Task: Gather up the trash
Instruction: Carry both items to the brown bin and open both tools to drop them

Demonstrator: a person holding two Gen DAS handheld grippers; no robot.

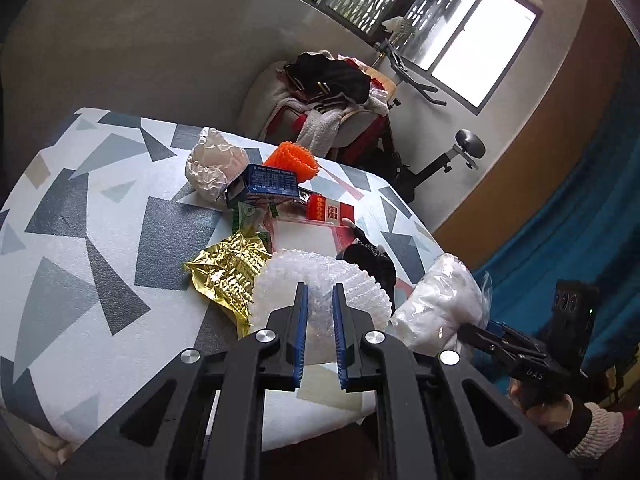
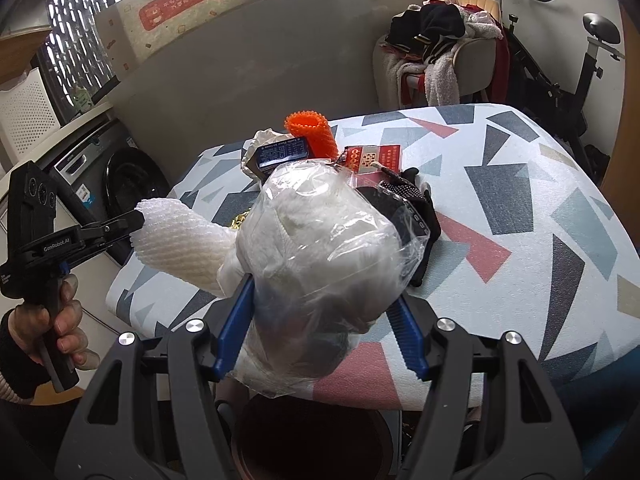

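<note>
**Trash half gathered, pile waiting**

Trash is being lifted off the desk [image 2: 520, 184]: left tongs [image 1: 319, 300] are pinching a white foam net [image 1: 320, 288], right tongs [image 2: 320, 300] are clamping a clear plastic bag [image 2: 320, 236]. The gold wrapper [image 1: 228, 276], blue carton [image 1: 266, 184] and orange net [image 1: 294, 158] are lying uncollected.

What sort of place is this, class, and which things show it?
Probably a lived-in room at home: a washing machine, an exercise bike and a chair heaped with clothes stand around the table.
</note>
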